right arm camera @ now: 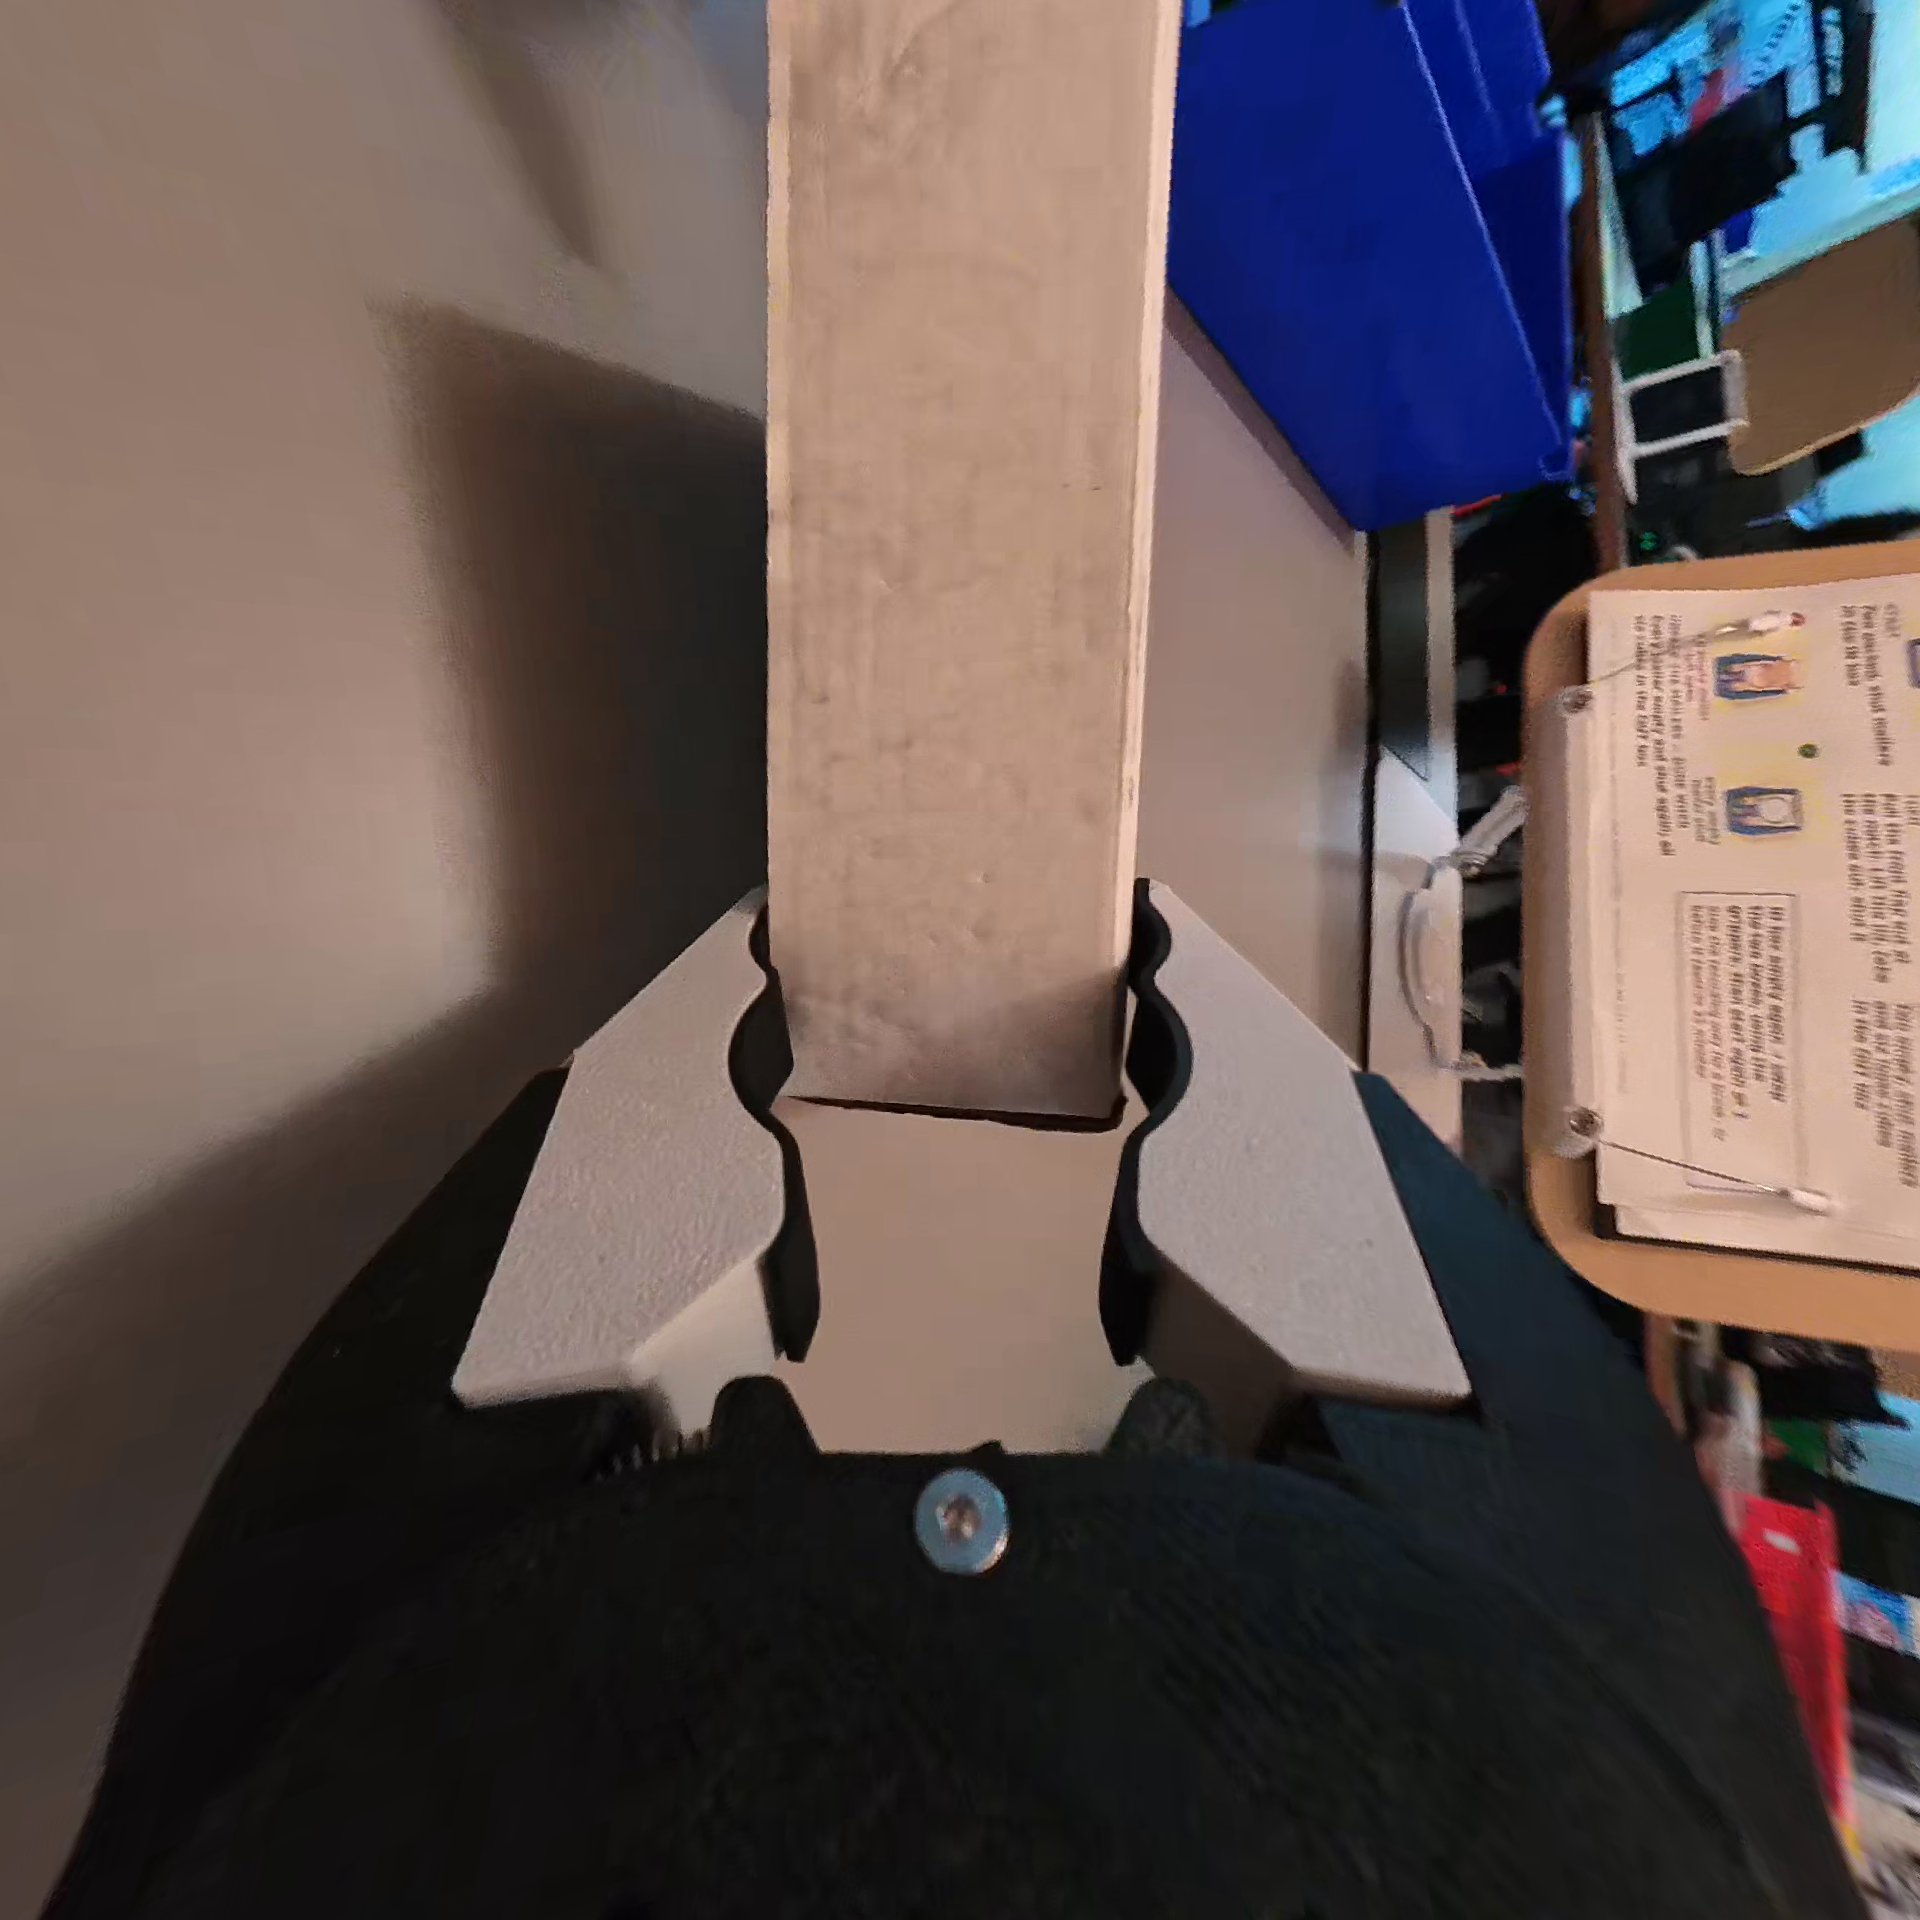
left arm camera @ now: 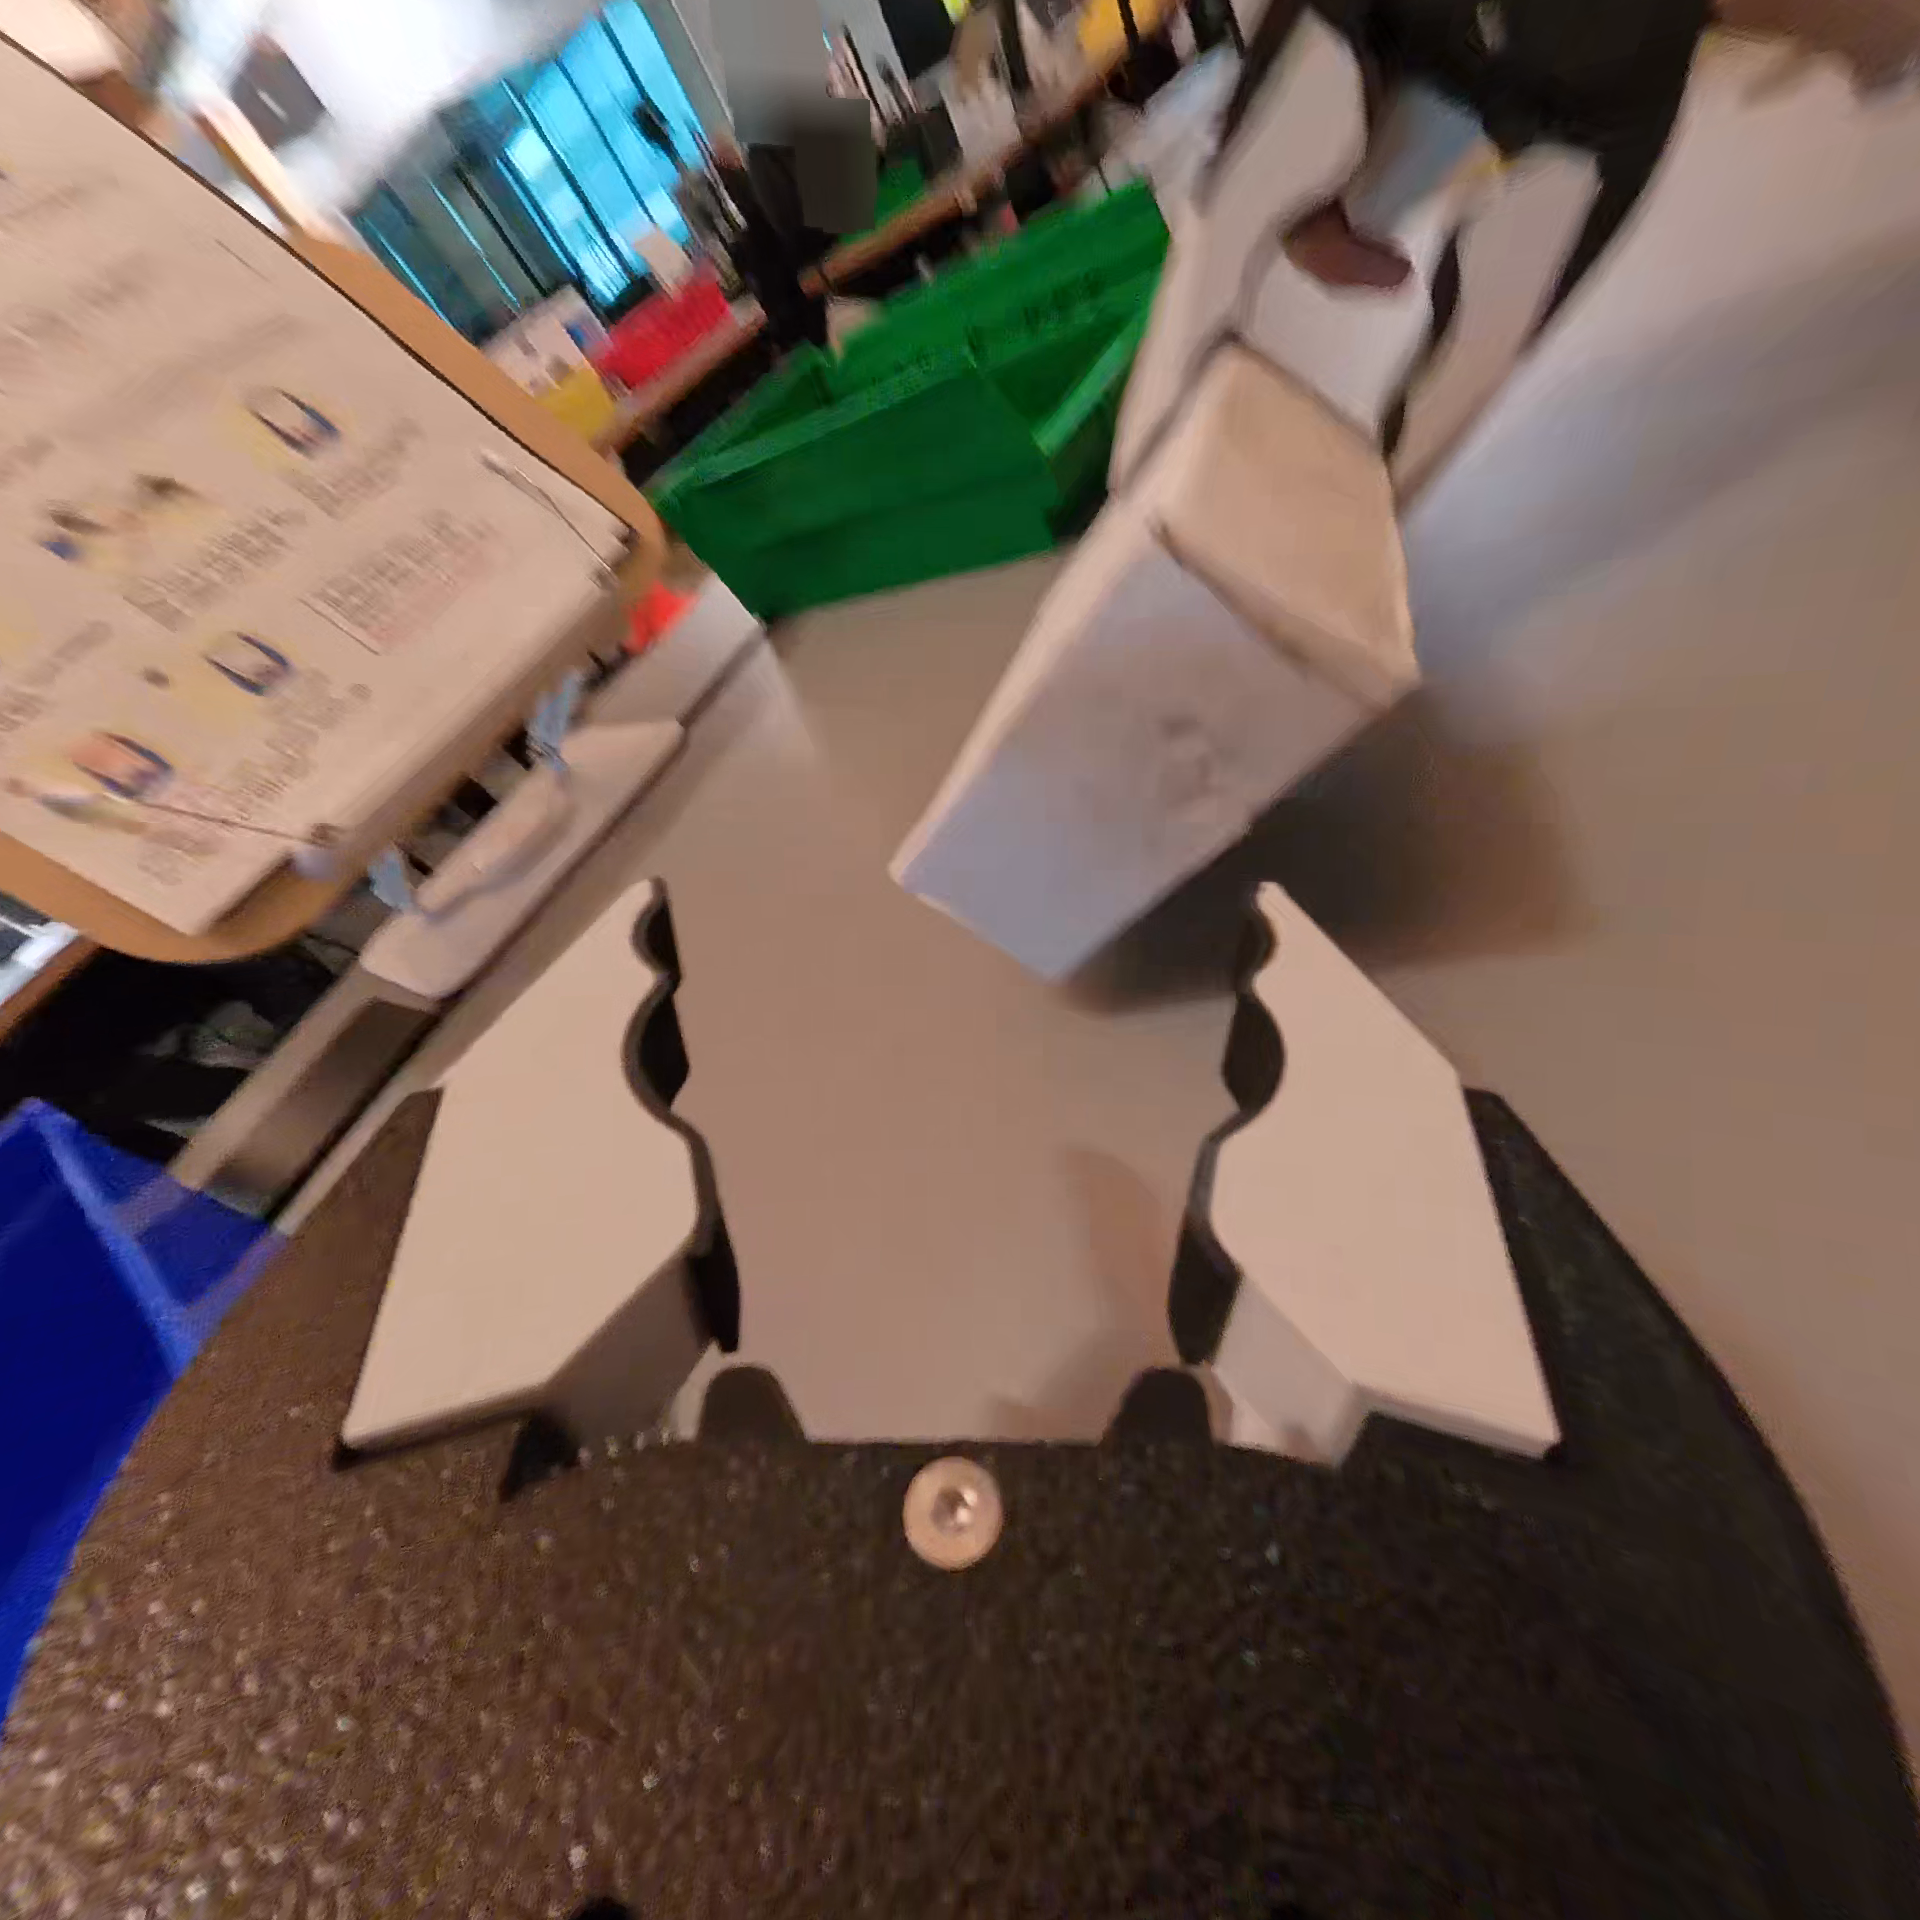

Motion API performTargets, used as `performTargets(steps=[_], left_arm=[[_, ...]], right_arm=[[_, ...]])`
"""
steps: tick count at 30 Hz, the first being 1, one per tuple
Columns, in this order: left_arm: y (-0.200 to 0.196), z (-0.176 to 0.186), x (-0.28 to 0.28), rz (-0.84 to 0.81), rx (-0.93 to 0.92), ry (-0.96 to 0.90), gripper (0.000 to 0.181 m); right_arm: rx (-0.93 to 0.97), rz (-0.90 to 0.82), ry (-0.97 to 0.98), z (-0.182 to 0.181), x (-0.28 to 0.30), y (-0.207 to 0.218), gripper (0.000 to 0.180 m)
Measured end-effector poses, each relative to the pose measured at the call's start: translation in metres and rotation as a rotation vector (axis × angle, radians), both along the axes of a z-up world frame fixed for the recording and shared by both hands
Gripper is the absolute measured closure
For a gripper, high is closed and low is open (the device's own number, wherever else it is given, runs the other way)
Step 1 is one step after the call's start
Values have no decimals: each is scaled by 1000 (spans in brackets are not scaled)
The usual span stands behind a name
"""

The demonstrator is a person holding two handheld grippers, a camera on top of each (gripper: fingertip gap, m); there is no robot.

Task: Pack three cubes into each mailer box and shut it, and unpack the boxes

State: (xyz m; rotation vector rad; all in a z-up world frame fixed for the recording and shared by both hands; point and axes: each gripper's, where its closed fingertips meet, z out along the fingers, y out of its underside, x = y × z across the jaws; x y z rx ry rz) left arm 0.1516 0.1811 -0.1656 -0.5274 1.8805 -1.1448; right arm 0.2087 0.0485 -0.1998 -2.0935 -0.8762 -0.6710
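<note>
Between right gripper (right arm camera: 951, 914) fingers: closed white cardboard mailer box (right arm camera: 961, 540), clamped at one end, lifted off grey tabletop (right arm camera: 312, 727). Left gripper (left arm camera: 961, 899) spread wide, holding nothing, just short of same box (left arm camera: 1153, 727). Blue plastic bin (right arm camera: 1371, 260) at table edge; instruction sheets on tan clipboard (right arm camera: 1745, 914) beyond.

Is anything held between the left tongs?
No: the left tongs stand open over bare table, with the white box ahead, untouched.

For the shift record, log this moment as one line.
left gripper: open, empty | right gripper: shut on white mailer box | box lifted off table
</note>
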Motion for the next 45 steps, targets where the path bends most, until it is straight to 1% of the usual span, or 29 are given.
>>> performTargets(steps=[2,5,9,14,15,18,20,23,26,28,29,30,31,34,37,40,42,45], left_arm=[[-5,-22,0,12,79,41,70],[-26,-34,8,-22,201,-9,70],[-55,-28,27,-93,218,-119,67],[-73,-33,45,-156,221,-147,65],[-75,-35,46,-175,227,-149,67],[-78,-37,47,-199,250,-195,87],[-78,-41,49,-194,290,-229,97],[-77,-40,49,-200,311,-271,101],[-74,-42,53,-183,320,-253,104],[-72,-42,56,-168,309,-231,104],[-70,-43,56,-160,300,-211,105],[-68,-43,57,-152,290,-188,105],[-66,-43,57,-145,278,-166,105],[-62,-44,56,-133,250,-116,105],[-59,-44,54,-126,234,-84,105],[-58,-44,54,-117,230,-73,106],[-57,-44,54,-107,220,-59,106],[-54,-44,53,-98,217,-51,105]], right_arm=[[-12,38,49,2,2,-1,115],[-42,76,107,5,7,-2,115],[-88,110,132,6,7,1,115],[-121,141,86,3,0,7,115],[-123,142,78,3,-1,8,115],[-137,118,59,2,3,8,115],[-127,115,70,3,3,9,115],[-132,109,60,2,4,9,115],[-150,84,26,2,7,9,115],[-156,12,-45,4,14,8,115],[-151,-33,-107,8,20,7,107],[-141,-58,-173,13,21,5,94],[-107,-57,-238,21,17,5,92],[32,31,-453,41,-13,15,99],[102,35,-639,47,-22,20,110],[151,45,-699,48,-27,23,122],[134,50,-722,46,-26,24,130],[67,99,-796,38,-29,22,154]])
